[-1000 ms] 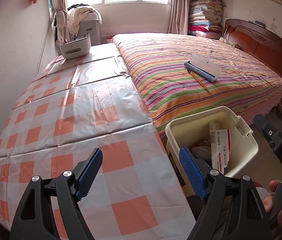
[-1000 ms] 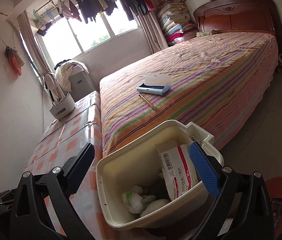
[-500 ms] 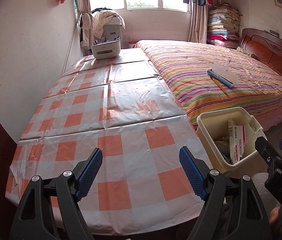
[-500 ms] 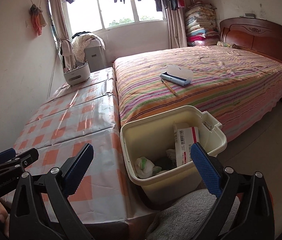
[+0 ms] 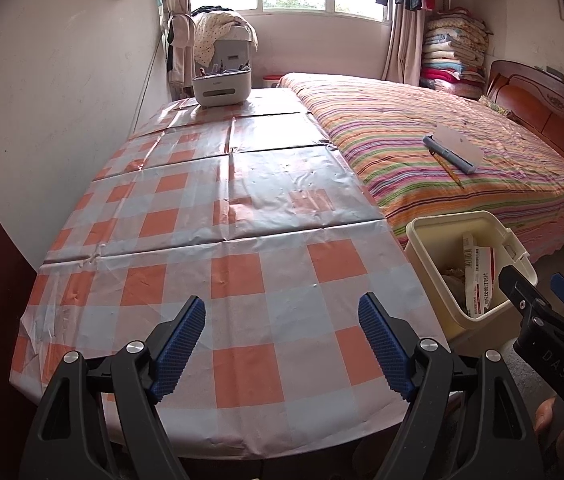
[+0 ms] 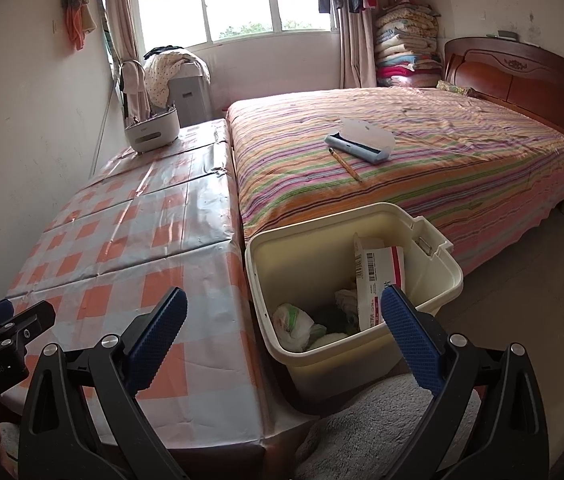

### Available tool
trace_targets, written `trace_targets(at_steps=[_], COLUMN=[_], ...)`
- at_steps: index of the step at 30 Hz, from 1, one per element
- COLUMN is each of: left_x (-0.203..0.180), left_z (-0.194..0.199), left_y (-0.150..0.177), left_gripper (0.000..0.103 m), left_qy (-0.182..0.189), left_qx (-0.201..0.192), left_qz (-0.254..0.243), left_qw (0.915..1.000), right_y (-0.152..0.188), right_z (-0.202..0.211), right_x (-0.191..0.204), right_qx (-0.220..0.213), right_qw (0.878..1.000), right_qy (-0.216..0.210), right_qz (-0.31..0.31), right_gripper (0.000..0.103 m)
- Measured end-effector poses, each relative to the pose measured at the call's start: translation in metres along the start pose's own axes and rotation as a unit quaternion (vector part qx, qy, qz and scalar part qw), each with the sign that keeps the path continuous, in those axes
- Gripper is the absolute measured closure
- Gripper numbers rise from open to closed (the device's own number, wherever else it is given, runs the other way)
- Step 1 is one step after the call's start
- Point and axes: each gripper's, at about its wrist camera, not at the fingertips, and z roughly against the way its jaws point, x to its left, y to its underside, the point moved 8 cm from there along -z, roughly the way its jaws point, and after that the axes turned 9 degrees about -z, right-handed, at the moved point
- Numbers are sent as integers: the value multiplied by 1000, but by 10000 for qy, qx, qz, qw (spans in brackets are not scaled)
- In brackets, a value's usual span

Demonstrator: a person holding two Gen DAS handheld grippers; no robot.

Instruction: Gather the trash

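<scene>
A cream trash bin [image 6: 453, 276] stands on the floor between the checked table [image 6: 162, 240] and the bed. Inside it lie a red-and-white medicine box [image 6: 381, 276] and crumpled white wrappers [image 6: 293, 320]. My right gripper [image 6: 282, 332] is open and empty, held above the bin's near rim and the table's corner. My left gripper [image 5: 282, 340] is open and empty too, over the table's near end [image 5: 242, 280]. The left wrist view has the bin [image 5: 433, 236] to the right, with the box [image 5: 479, 276] in it and my right gripper [image 5: 537, 286] beside it.
On the striped bed [image 6: 441, 160] lie a blue roller with a white sheet [image 6: 357, 148] and a pencil [image 6: 347, 164]. A white organizer [image 6: 152, 130] stands at the table's far end. A grey fluffy cloth [image 6: 381, 420] lies below the bin. A wall runs along the left.
Both grippers have drawn back from the bin, which now looks smaller and farther off. The right wrist view has rolled level. The left gripper has shifted left over the table. Both stay open.
</scene>
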Motion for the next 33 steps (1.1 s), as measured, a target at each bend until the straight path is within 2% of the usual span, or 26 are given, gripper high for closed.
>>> trace_targets(at_steps=[33], left_x=[0], left_z=[-6], left_y=[5], left_gripper=[26], left_qy=[159], left_qx=[104], left_qz=[32], left_qw=[9998], right_y=[10], right_z=[-24], right_x=[20], right_qx=[433], right_qw=[9989], right_qy=[-40], right_qz=[193], right_gripper=[7])
